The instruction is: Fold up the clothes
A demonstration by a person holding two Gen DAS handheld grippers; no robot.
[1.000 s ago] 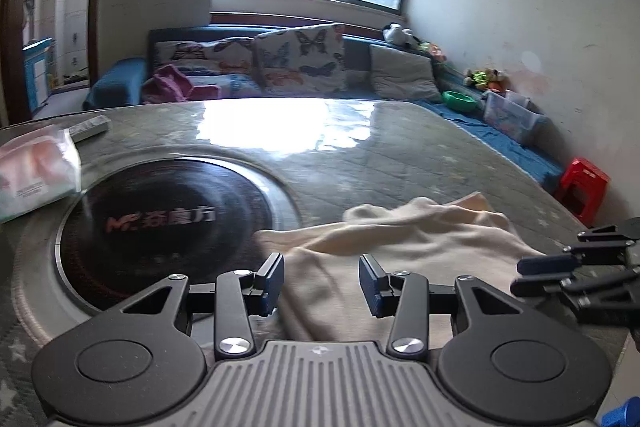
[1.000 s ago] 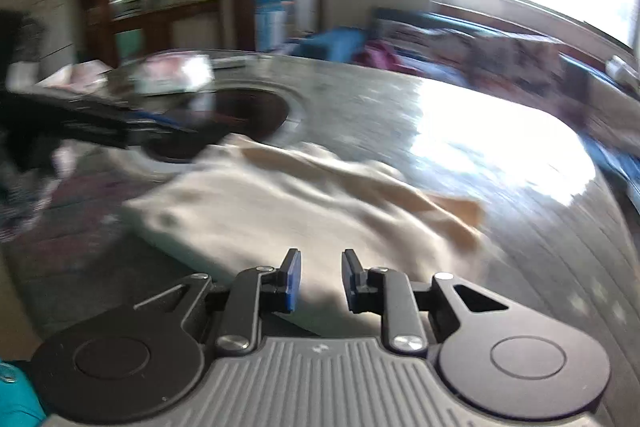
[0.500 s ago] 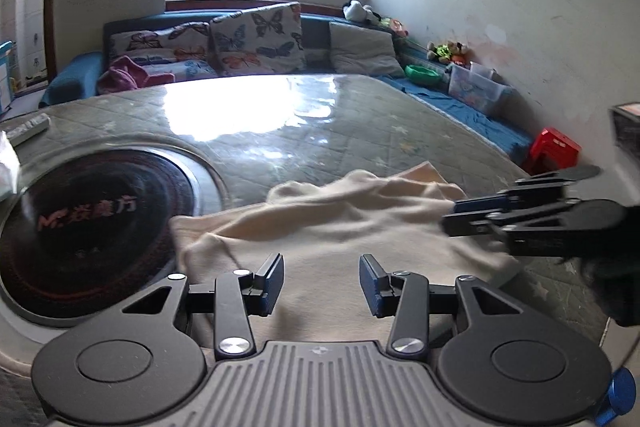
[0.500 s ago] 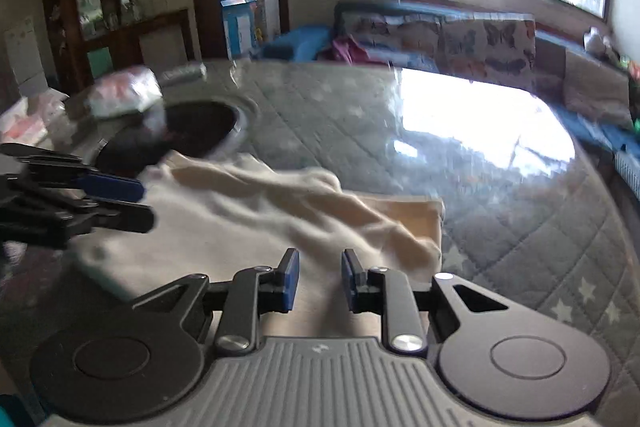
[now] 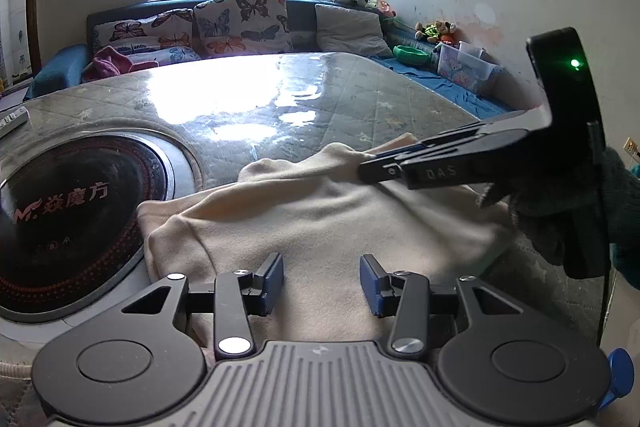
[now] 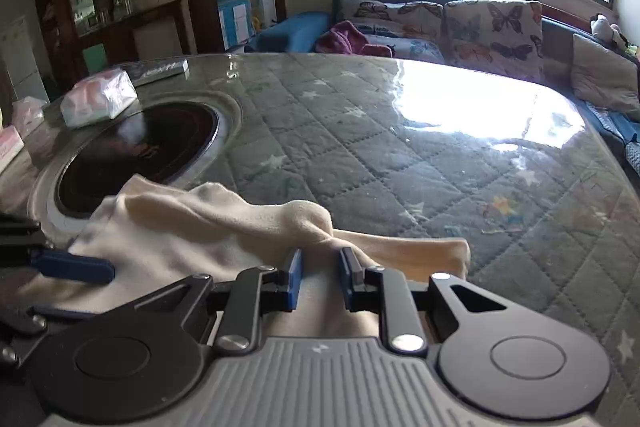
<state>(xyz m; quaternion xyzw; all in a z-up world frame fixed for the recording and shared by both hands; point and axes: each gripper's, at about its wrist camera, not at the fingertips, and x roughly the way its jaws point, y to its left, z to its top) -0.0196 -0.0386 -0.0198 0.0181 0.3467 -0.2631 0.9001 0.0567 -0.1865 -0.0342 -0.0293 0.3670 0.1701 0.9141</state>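
Note:
A cream garment [image 5: 320,219] lies rumpled on the quilted table, partly folded; it also shows in the right wrist view [image 6: 192,227]. My left gripper [image 5: 321,281] is open, low over the garment's near edge, nothing between its jaws. My right gripper [image 6: 320,279] is open with a narrow gap, its jaws either side of a raised fold of the garment. In the left wrist view the right gripper [image 5: 372,167] reaches in from the right over the garment's far edge. A blue pad of the left gripper [image 6: 72,267] shows at the left.
A round black induction hob [image 5: 68,203] is set into the table [image 6: 400,155] left of the garment. A tissue pack [image 6: 98,101] and a remote [image 6: 162,70] lie beyond the hob. A sofa with butterfly cushions [image 5: 240,21] stands behind the table.
Both grippers have moved in over the garment. The right gripper has come down onto a raised fold near its far edge. The left view has swung right, away from the hob.

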